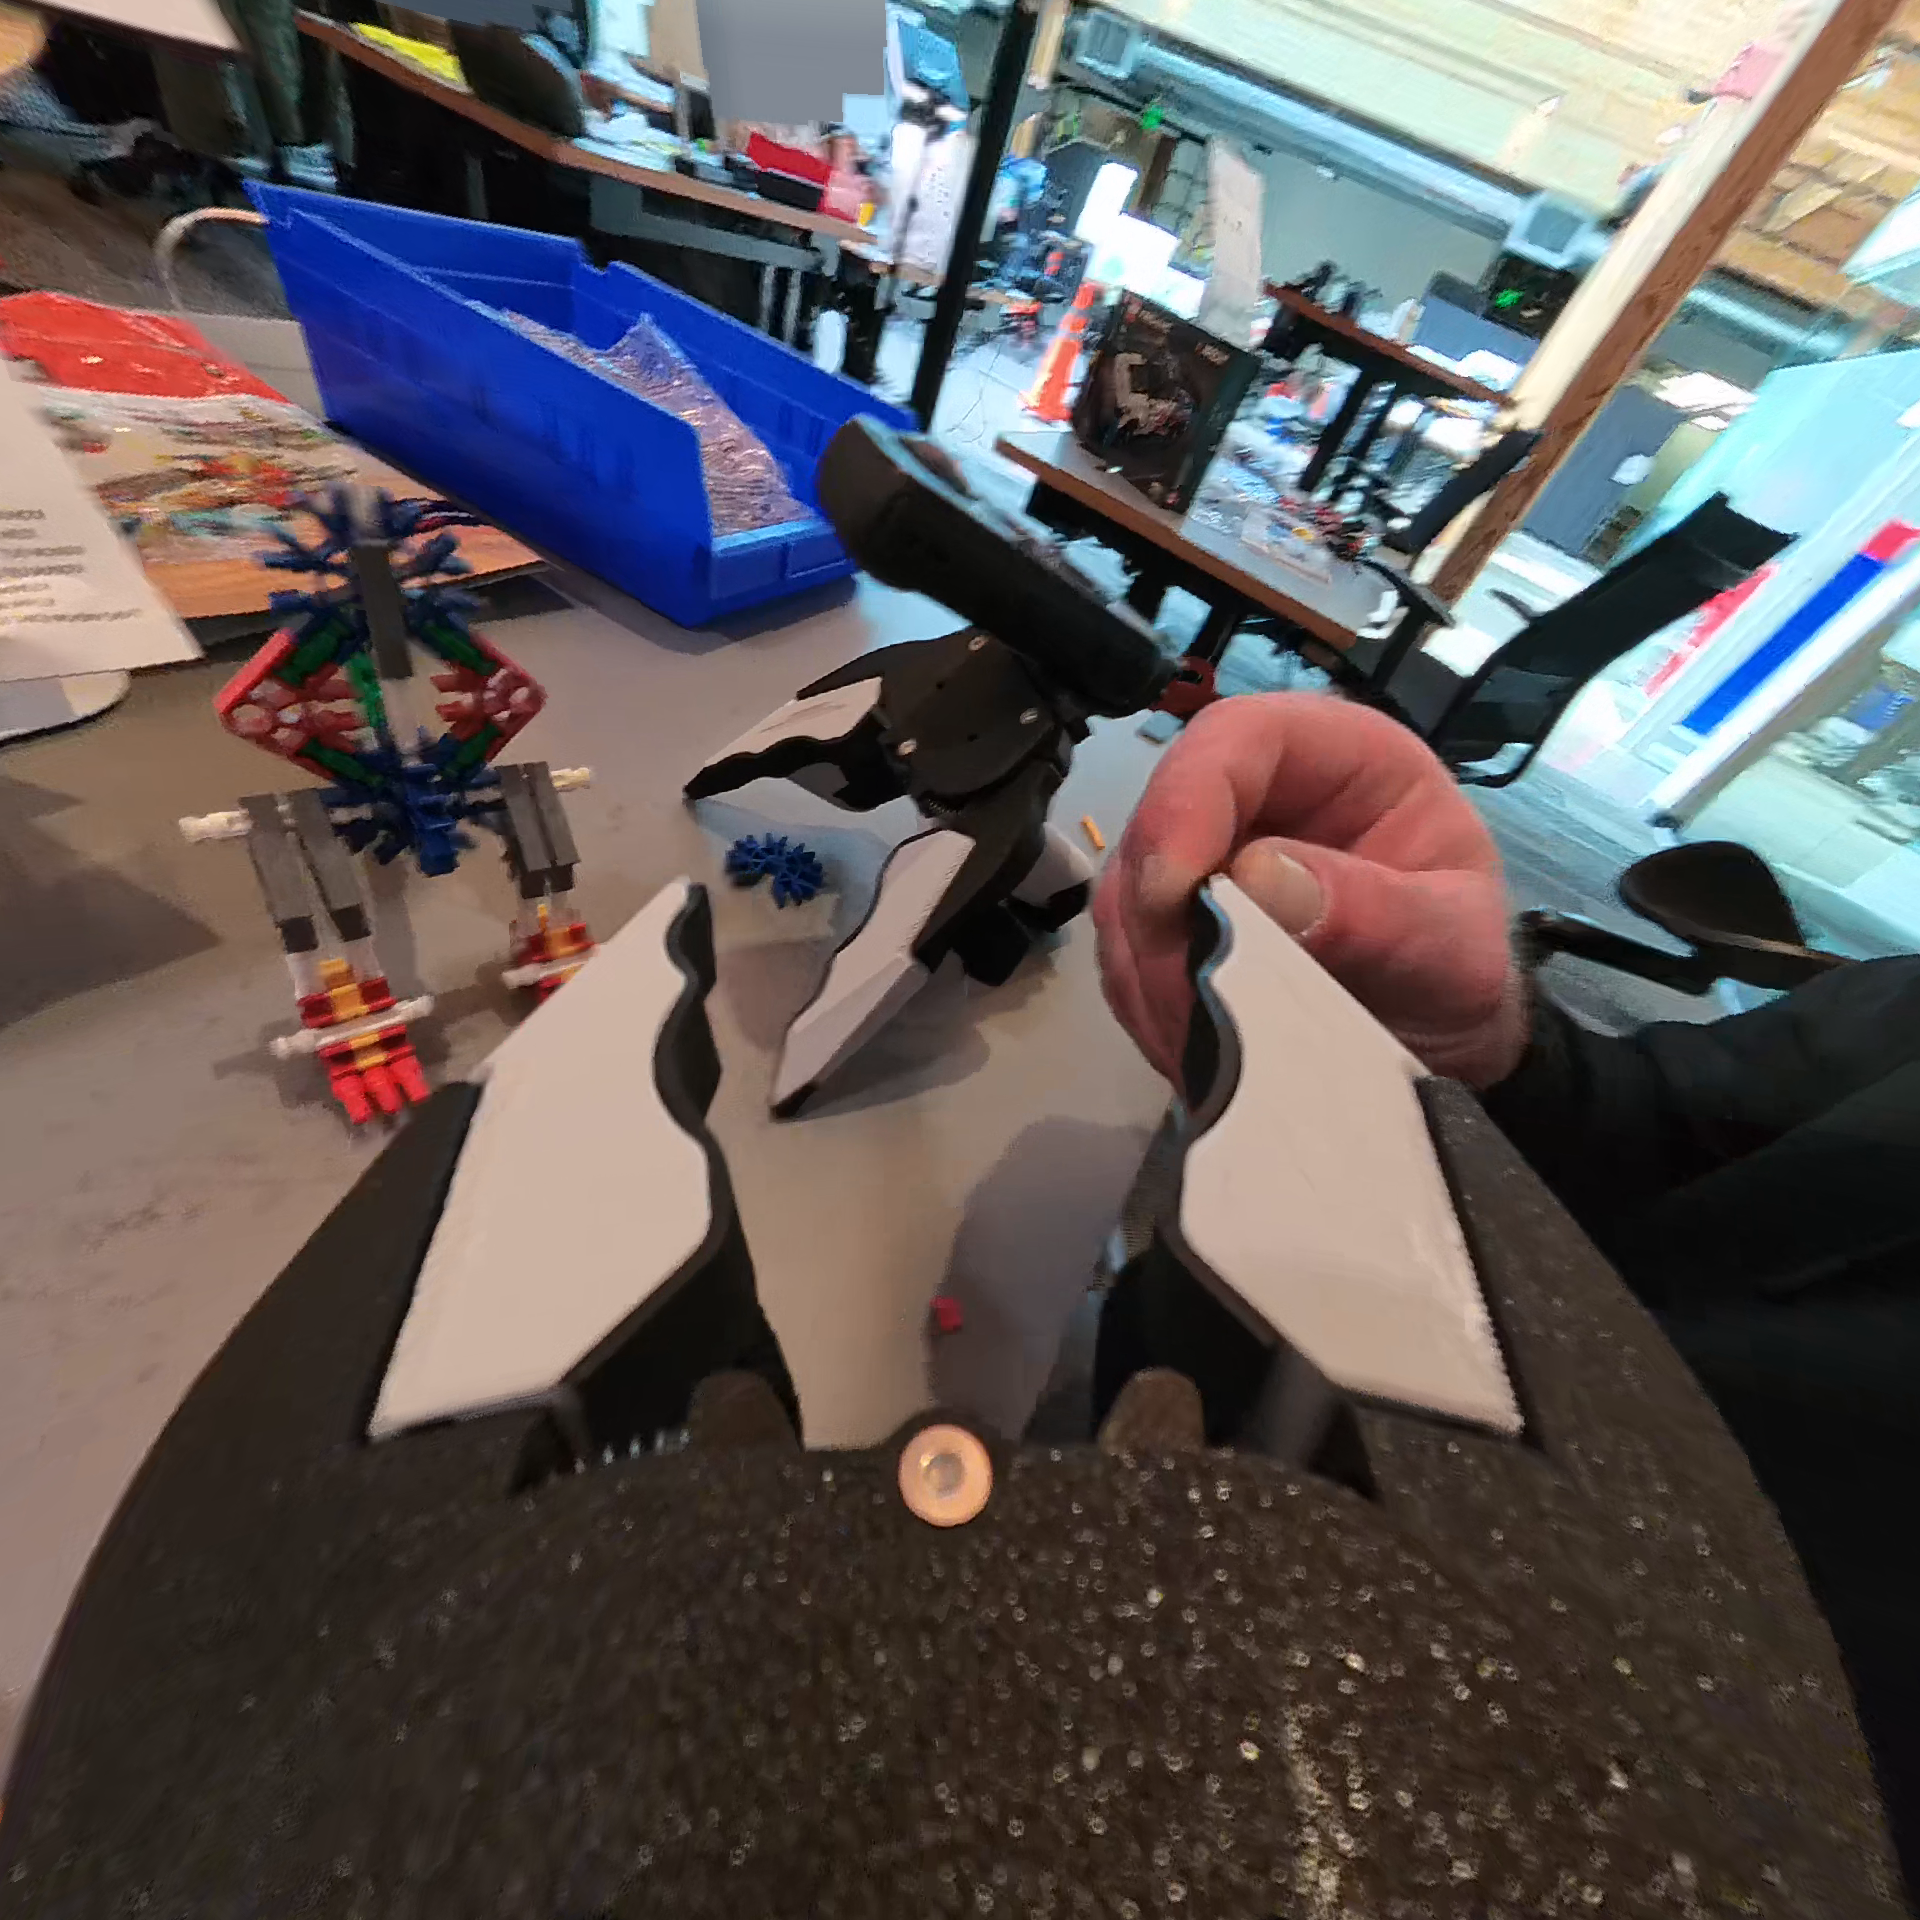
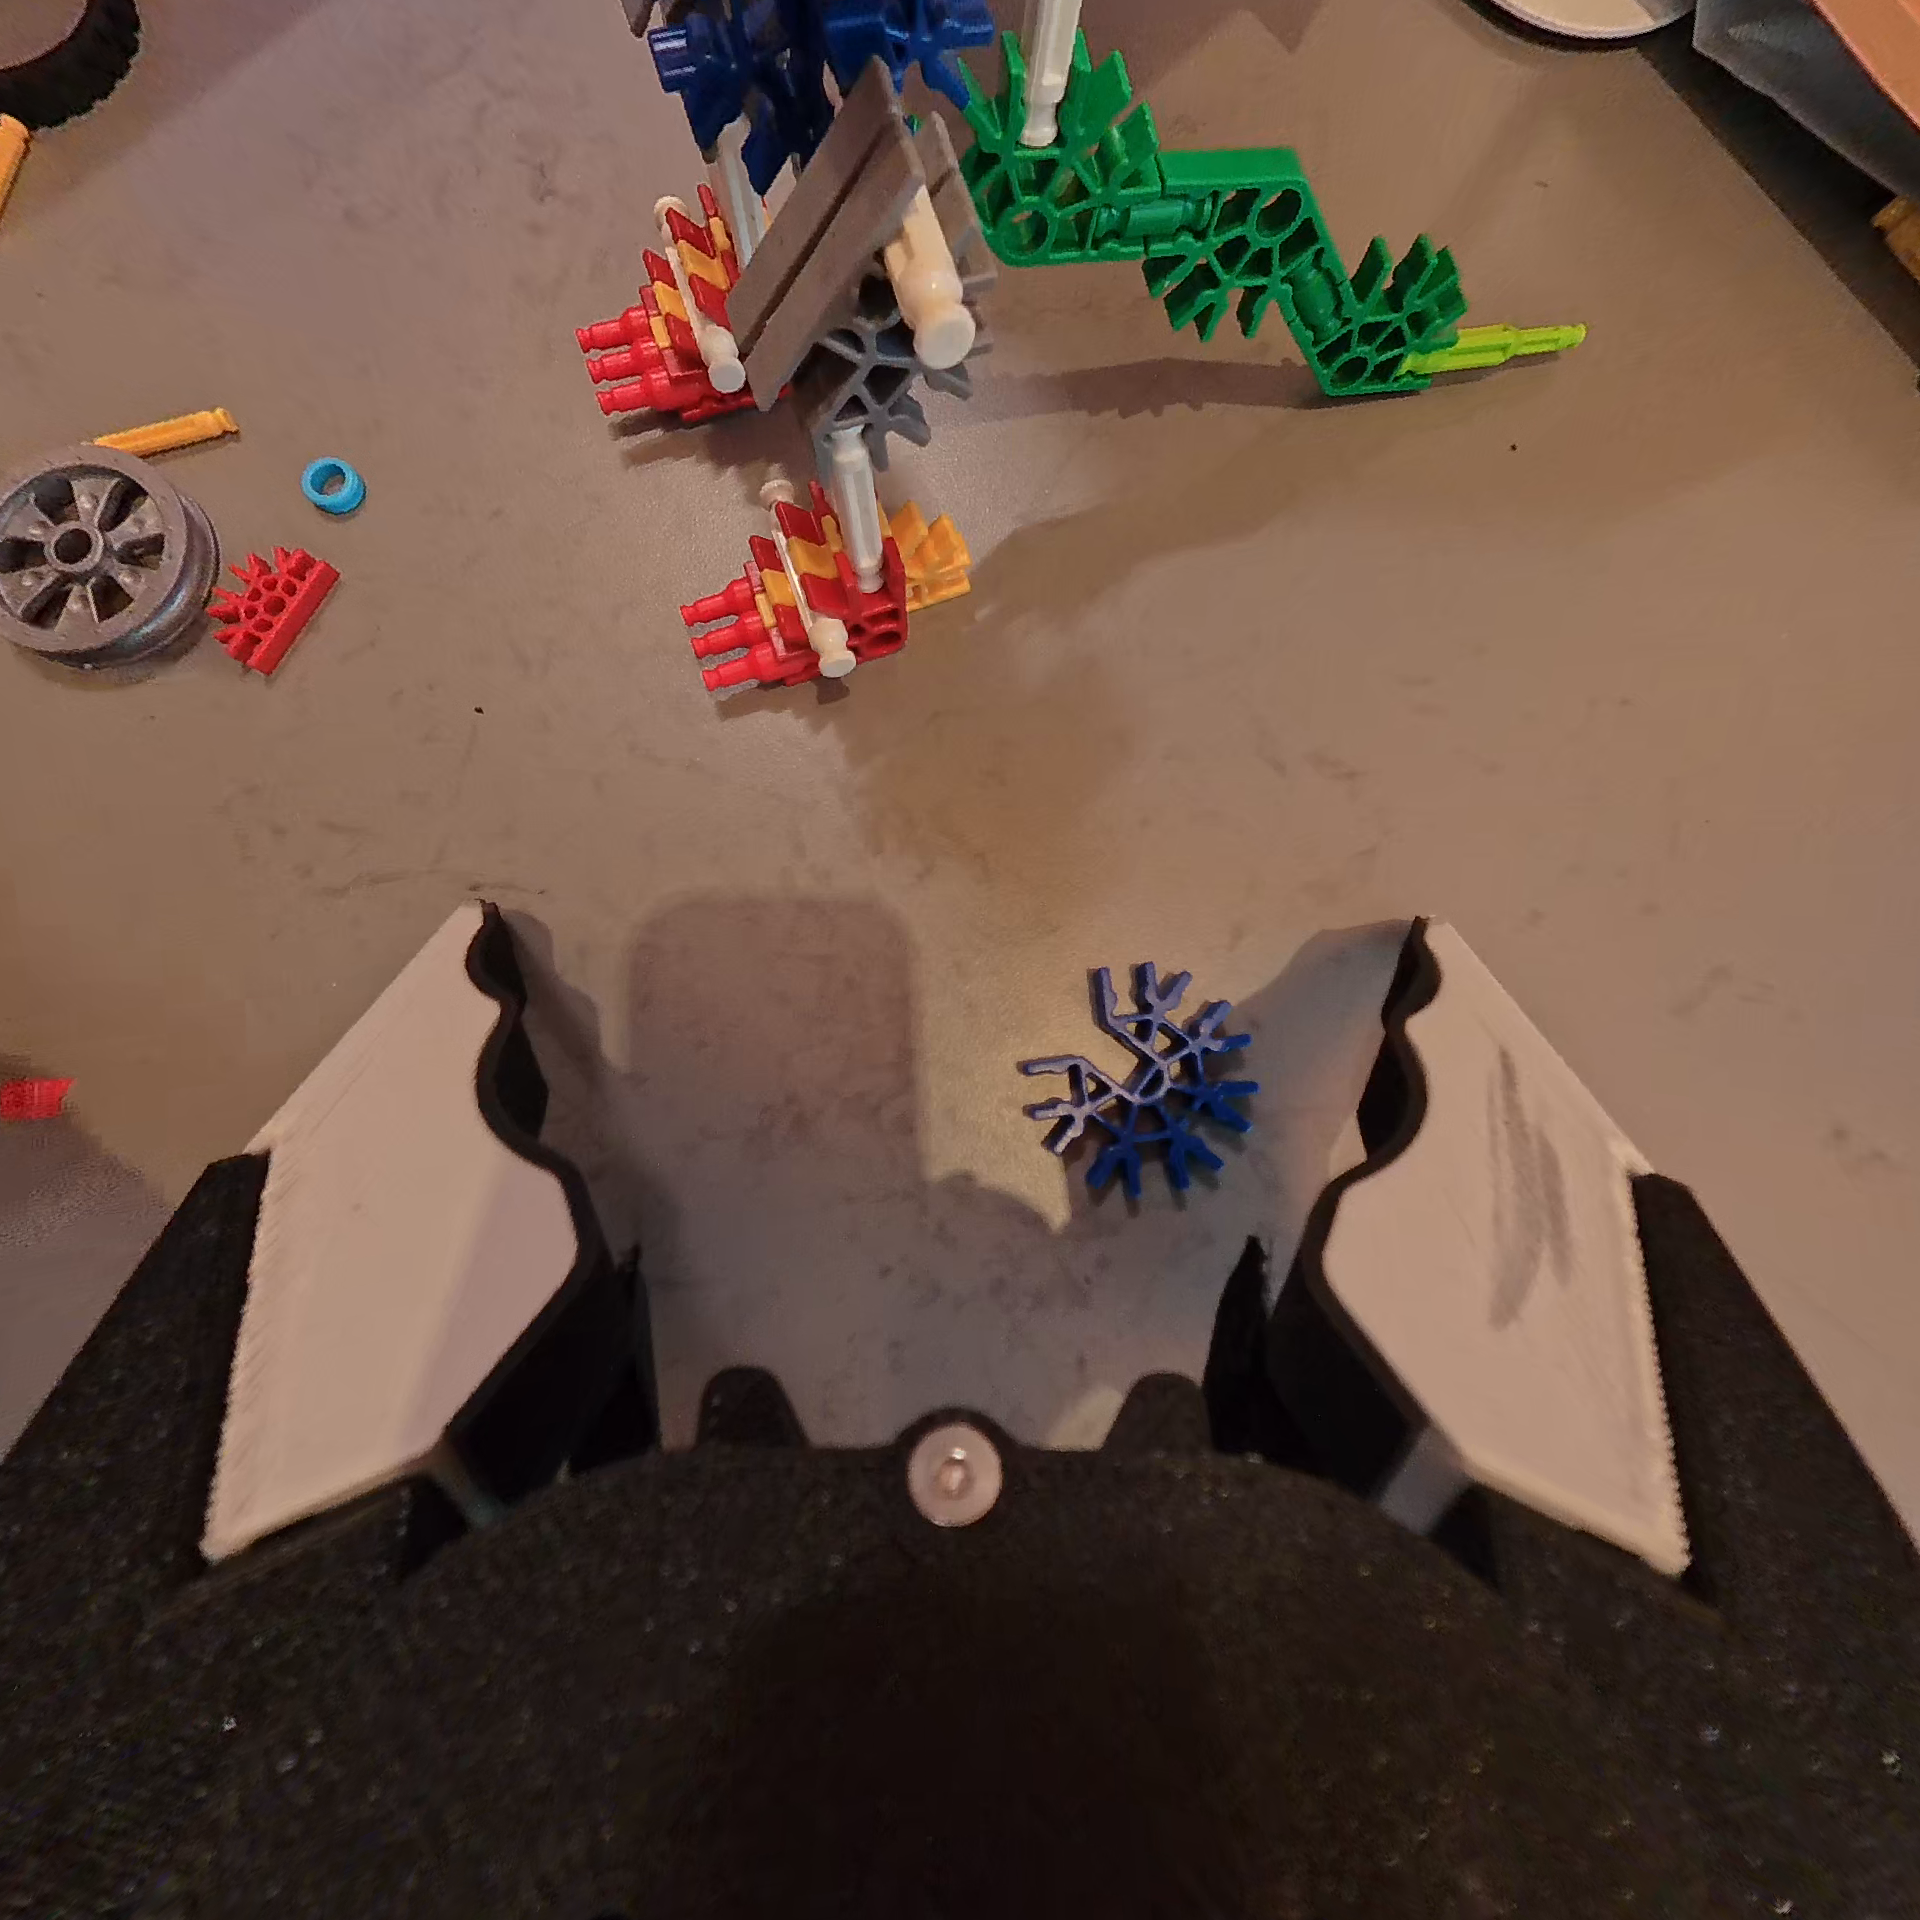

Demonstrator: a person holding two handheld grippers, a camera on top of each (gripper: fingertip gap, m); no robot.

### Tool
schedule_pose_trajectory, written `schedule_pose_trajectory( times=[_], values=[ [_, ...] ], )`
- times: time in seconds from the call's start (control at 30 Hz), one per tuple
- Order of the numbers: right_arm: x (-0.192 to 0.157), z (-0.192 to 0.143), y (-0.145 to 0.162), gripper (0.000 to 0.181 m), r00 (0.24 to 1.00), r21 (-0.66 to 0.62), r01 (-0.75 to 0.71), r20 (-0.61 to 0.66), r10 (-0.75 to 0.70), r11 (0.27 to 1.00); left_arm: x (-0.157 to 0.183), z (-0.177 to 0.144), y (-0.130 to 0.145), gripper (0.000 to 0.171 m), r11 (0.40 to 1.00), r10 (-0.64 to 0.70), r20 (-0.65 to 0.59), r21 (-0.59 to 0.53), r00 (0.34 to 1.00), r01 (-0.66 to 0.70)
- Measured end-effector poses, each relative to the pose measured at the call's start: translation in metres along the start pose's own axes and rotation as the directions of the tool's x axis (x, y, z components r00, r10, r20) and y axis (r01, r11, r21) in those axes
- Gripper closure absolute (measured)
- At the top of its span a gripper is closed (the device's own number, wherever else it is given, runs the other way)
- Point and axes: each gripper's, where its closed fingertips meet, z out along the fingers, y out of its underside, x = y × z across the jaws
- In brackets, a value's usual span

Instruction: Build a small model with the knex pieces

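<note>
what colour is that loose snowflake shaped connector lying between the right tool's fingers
Dark blue. The connector shows best in the right wrist view, flat on the grey table.

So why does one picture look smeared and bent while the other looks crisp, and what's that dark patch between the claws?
Left wrist view: wide-angle bending at the edges, motion smear on the toy model and blue bin. Right wrist view: sharp; the blue connector is crisp, a soft rectangular shadow lies on the table between the right claw's fingers, apparently cast by the rig above.
</note>
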Motion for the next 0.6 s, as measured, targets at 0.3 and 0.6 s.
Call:
schedule_pose_trajectory(
  times=[0.3, 0.6],
  values=[
    [0.000, 0.000, 0.000, 0.024, 1.000, 0.000, 0.000, 0.000, 0.000, 1.000, -0.055, -0.003, 0.028, 0.067, 0.989, 0.119, 0.294, -0.120, 0.948, -0.087],
    [0.000, 0.000, 0.000, 0.024, 1.000, 0.000, 0.000, 0.000, 0.000, 1.000, -0.102, 0.023, 0.064, 0.068, 0.956, 0.205, 0.474, -0.285, 0.856, -0.072]
  ],
)
